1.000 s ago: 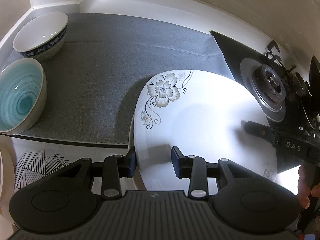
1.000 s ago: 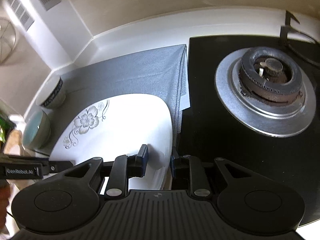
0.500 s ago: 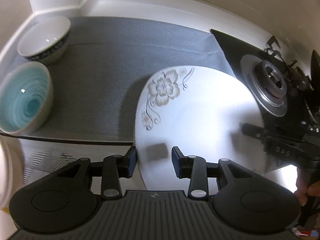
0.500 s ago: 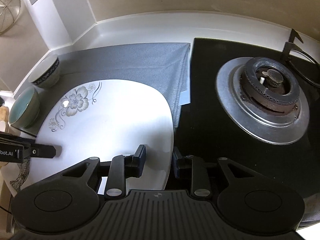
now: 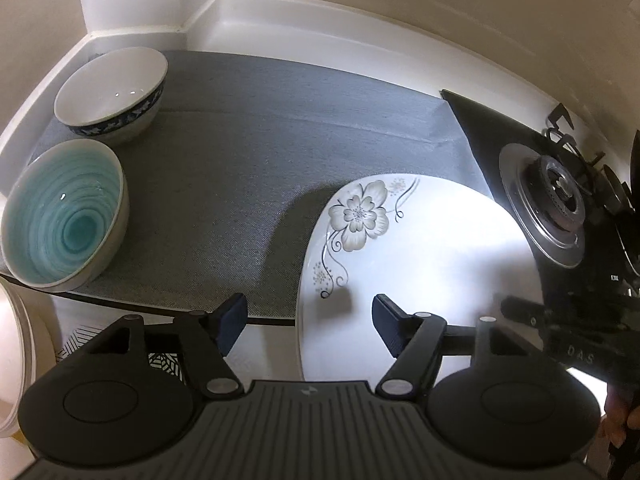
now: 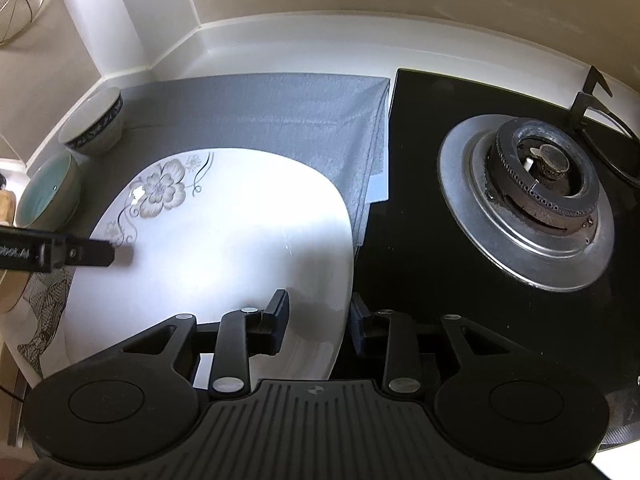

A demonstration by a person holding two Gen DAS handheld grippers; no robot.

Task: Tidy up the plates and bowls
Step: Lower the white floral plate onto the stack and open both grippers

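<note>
Kitchen counter corner with a grey mat [image 5: 248, 152] laid over it, cream walls behind. Going from the left: the teal bowl [image 5: 64, 216] and the white bowl with the blue band [image 5: 110, 92] sit side by side at the mat's far left edge, same spots as a second ago, nobody's touched them.

Middle is where stuff changed. The big white plate with the flower print [image 5: 420, 264] now lies on the mat's right part, its near rim out past the mat's front edge, right rim close to the black stove top [image 6: 460, 240]. The left gripper [image 5: 308, 320] was clamped on the plate's left rim a second ago; now its jaws are spreading wide, rim between them but the pads clear of it. So that side's let go.

Over on the right, the right gripper [image 6: 318, 316] straddles the plate's right rim and its jaws are opening too, pads look just off the rim.

My read: plate's been put down, both grippers are releasing, bowls probably next.
</note>
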